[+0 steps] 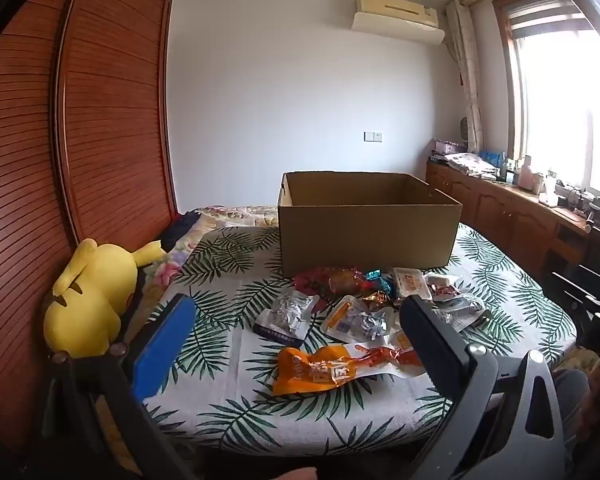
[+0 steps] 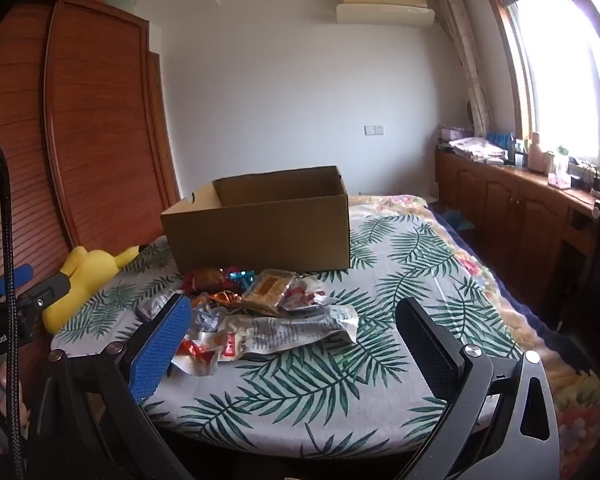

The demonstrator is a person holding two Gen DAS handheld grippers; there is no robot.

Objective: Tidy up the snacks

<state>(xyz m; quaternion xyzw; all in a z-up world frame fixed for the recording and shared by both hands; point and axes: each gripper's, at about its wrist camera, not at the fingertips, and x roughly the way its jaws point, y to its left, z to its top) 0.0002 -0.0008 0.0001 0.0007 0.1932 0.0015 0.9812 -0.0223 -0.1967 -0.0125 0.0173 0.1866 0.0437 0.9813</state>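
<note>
An open brown cardboard box (image 1: 364, 228) stands on a leaf-print cloth; it also shows in the right wrist view (image 2: 260, 232). A pile of snack packets (image 1: 364, 304) lies in front of it, with an orange packet (image 1: 324, 368) nearest. In the right wrist view the pile (image 2: 252, 312) has a large white packet (image 2: 288, 332) at the front. My left gripper (image 1: 296, 320) is open and empty, held above the near side of the pile. My right gripper (image 2: 296, 324) is open and empty, to the right of the pile and above the cloth.
A yellow plush toy (image 1: 92, 296) lies at the left edge beside a wooden slatted wardrobe (image 1: 100, 120). A wooden cabinet (image 1: 520, 216) with clutter runs along the right under the window. The left gripper's body (image 2: 16, 300) shows at the left of the right wrist view.
</note>
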